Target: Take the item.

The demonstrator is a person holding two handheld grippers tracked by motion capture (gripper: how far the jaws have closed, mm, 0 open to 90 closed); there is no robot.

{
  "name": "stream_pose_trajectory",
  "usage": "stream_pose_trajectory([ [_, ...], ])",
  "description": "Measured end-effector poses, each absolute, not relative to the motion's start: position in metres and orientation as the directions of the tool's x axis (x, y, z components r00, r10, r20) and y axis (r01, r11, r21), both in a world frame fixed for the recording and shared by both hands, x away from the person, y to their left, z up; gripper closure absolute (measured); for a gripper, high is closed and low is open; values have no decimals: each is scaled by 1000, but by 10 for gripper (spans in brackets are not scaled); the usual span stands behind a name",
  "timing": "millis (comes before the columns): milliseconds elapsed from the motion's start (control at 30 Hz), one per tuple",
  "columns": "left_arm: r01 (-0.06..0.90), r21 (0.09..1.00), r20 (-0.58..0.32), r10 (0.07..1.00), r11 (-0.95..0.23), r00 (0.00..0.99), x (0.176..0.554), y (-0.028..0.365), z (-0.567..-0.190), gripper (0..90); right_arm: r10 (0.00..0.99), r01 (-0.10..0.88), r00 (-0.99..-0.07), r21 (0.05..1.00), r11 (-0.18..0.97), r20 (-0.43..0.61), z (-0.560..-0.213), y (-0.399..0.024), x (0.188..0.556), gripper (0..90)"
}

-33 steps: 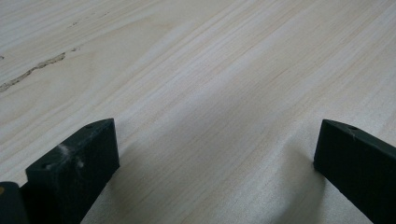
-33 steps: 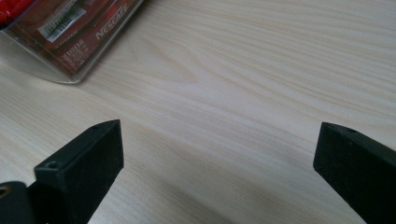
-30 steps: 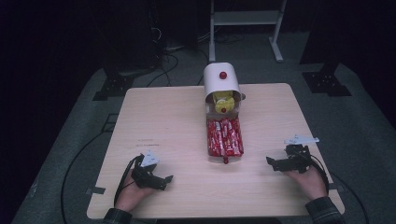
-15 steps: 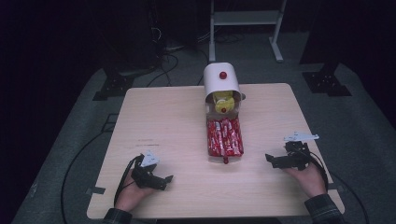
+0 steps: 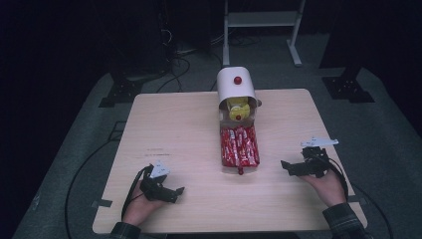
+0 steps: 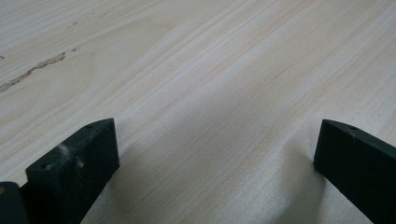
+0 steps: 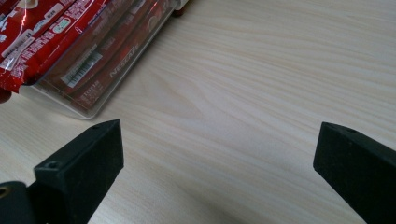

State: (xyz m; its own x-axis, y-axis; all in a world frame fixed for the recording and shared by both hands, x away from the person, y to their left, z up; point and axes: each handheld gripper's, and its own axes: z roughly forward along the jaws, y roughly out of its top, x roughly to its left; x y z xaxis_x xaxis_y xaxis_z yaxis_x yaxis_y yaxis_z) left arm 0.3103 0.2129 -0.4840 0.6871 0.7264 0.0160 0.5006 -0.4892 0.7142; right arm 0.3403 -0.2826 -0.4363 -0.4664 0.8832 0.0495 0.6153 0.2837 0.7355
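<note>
A white rounded container point(image 5: 236, 87) with a red knob stands at the table's far middle, yellow items showing in its open front. A clear drawer tray point(image 5: 239, 146) full of red sachets point(image 7: 42, 28) is pulled out toward me from it. My left gripper point(image 5: 178, 191) rests near the front left of the table, open, with bare wood between its jaws point(image 6: 215, 140). At the front right, my right gripper point(image 5: 285, 166) is open too and points toward the tray, whose clear corner point(image 7: 88, 109) lies just beyond its left jaw.
The light wooden table point(image 5: 174, 129) has broad bare areas left and right of the tray. A dark scratch mark point(image 6: 32, 72) runs across the wood ahead of the left gripper. Cables and stand legs point(image 5: 259, 30) lie on the dark floor beyond the table.
</note>
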Motion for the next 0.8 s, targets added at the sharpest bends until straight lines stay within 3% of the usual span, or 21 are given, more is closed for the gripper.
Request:
stream_pose_trajectory([
  [800, 500, 714, 16, 726, -489, 687, 310, 213, -484, 0, 859, 605, -508, 739, 297, 70, -423, -268, 351, 8],
])
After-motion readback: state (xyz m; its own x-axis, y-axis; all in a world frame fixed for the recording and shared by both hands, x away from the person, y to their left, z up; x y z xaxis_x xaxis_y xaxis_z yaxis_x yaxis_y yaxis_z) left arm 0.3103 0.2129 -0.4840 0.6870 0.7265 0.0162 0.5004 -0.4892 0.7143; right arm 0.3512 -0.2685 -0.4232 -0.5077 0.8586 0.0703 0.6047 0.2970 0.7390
